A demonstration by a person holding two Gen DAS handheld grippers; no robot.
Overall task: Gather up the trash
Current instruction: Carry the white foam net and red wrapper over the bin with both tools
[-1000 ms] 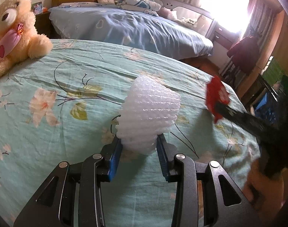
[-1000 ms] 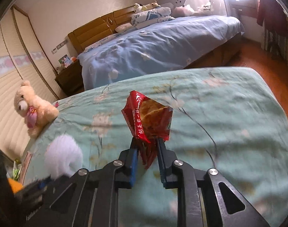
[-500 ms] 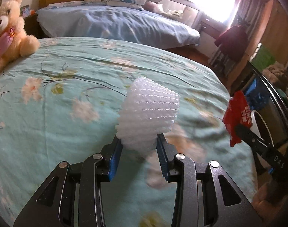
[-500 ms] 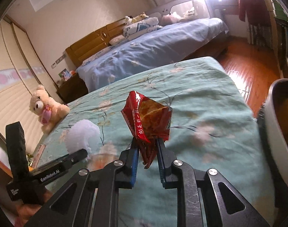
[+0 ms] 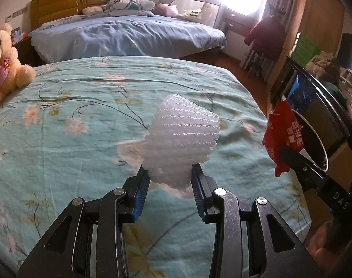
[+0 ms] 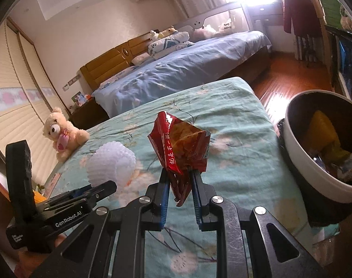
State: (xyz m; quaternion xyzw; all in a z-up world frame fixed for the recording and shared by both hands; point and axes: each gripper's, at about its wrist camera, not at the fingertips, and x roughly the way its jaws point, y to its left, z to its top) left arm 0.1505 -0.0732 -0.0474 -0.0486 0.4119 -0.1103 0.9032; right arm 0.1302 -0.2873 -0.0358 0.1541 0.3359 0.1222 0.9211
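Note:
My left gripper (image 5: 170,183) is shut on a white foam fruit net (image 5: 182,141) and holds it above the teal floral bedspread (image 5: 83,115). My right gripper (image 6: 180,186) is shut on a crumpled red snack bag (image 6: 179,148), also held above the bed. In the left wrist view the red bag (image 5: 283,136) shows at the right, next to the trash bin's rim (image 5: 321,143). In the right wrist view the foam net (image 6: 111,162) shows at the left, and the round white-rimmed trash bin (image 6: 298,153) with yellow waste inside stands at the right beside the bed.
A cream teddy bear (image 6: 61,134) sits at the bed's left edge. A second bed with blue bedding (image 5: 127,37) stands behind. Wooden floor (image 6: 282,76) lies beyond the bed's corner. Shelves and dark furniture (image 5: 319,53) stand at the right.
Both grippers have swung right with their loads, towards the bed's right edge. The trash bin has come fully into the right wrist view. Both grips are unchanged.

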